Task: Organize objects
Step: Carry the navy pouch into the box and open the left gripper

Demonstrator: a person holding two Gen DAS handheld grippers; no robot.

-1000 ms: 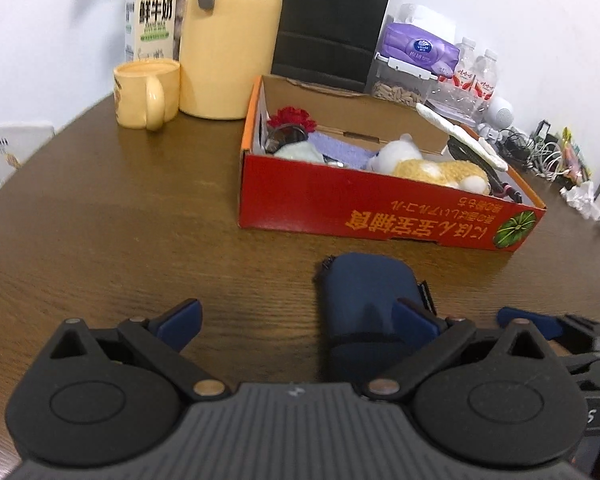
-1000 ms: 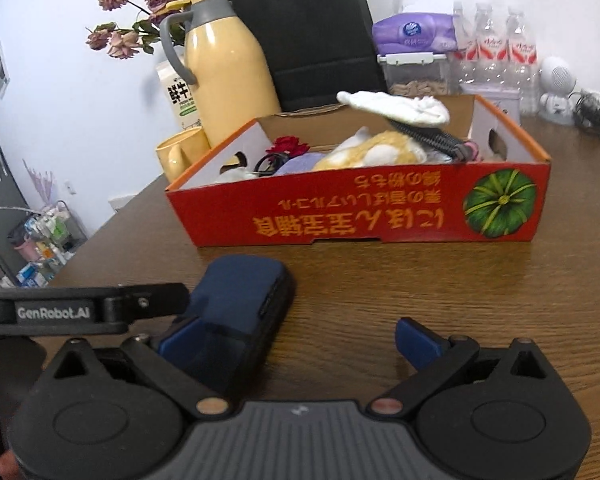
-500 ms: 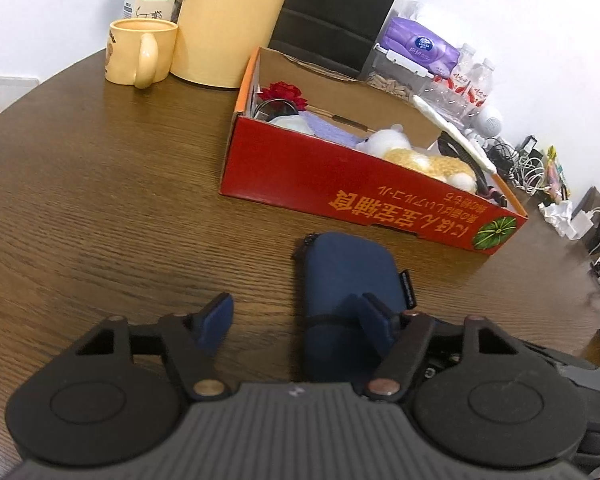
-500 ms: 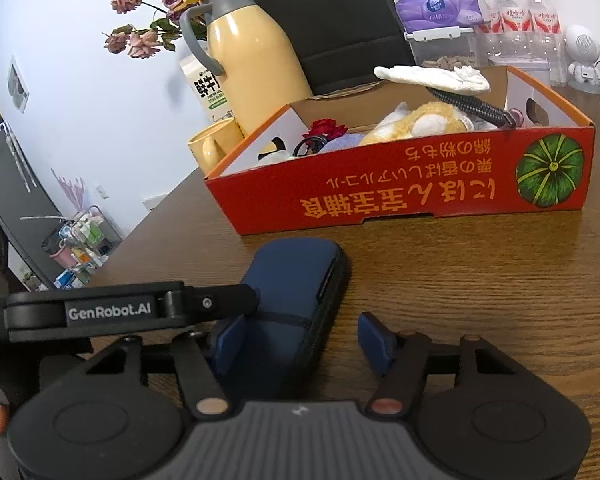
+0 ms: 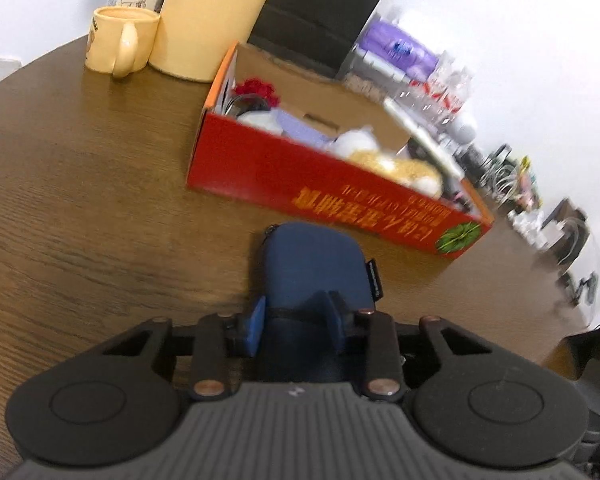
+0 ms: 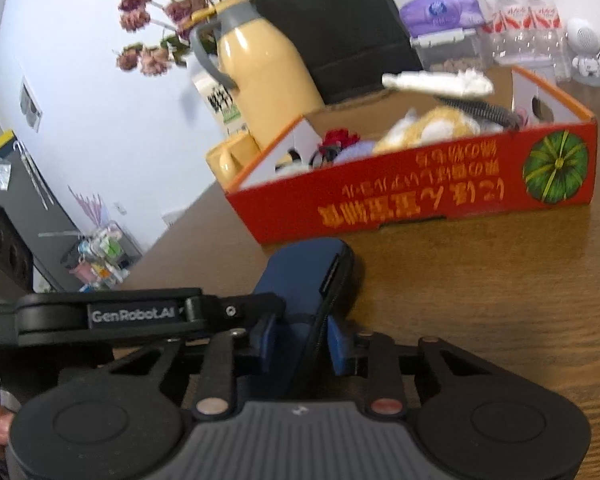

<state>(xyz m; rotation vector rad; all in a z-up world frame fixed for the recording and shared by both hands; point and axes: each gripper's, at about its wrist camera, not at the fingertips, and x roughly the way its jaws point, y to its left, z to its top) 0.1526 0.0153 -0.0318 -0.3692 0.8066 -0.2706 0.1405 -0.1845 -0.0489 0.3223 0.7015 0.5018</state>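
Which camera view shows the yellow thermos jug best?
The right wrist view: the yellow thermos jug shows nearly whole, with grey lid and handle, behind the red box. The left wrist view shows only its lower body, the top cut off.

My navy blue zip pouch [image 5: 314, 264] is soft and rounded at its far end, with a small black tag on one edge. It sits on the brown wooden table [image 5: 80, 184], just in front of the long red cardboard box [image 5: 300, 176] piled with plush toys and oddments
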